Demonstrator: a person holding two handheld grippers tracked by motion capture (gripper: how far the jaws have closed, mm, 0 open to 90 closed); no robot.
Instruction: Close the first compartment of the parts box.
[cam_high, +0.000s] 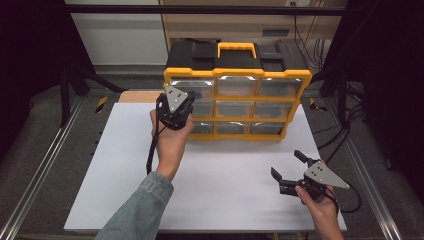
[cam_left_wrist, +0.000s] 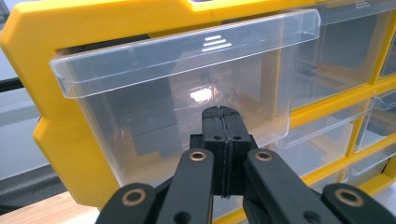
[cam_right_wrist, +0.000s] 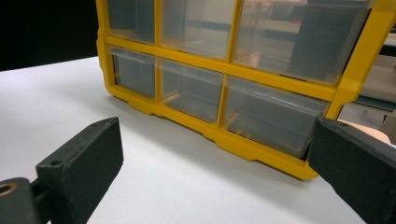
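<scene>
Your left gripper (cam_high: 176, 116) reaches far forward on an outstretched arm, jaws pressed together. Your right gripper (cam_high: 290, 167) sits near you at right, jaws spread wide.

Honestly a lot is blocked here. In the high view the left gripper (cam_high: 176, 107) sits right over the left column of the yellow drawer cabinet (cam_high: 238, 75), so its jaw tips and whether they touch the clear drawer front are hidden behind its own body and grey plate. In the left gripper view the top-left drawer (cam_left_wrist: 187, 93) has a dark blocky shape behind the plastic, too murky to identify, and the cabinet runs off the top and right edges. In the right gripper view the right gripper (cam_right_wrist: 212, 163) has both pads cut off by the bottom corners, and the cabinet's top row is chopped by the upper edge.
</scene>
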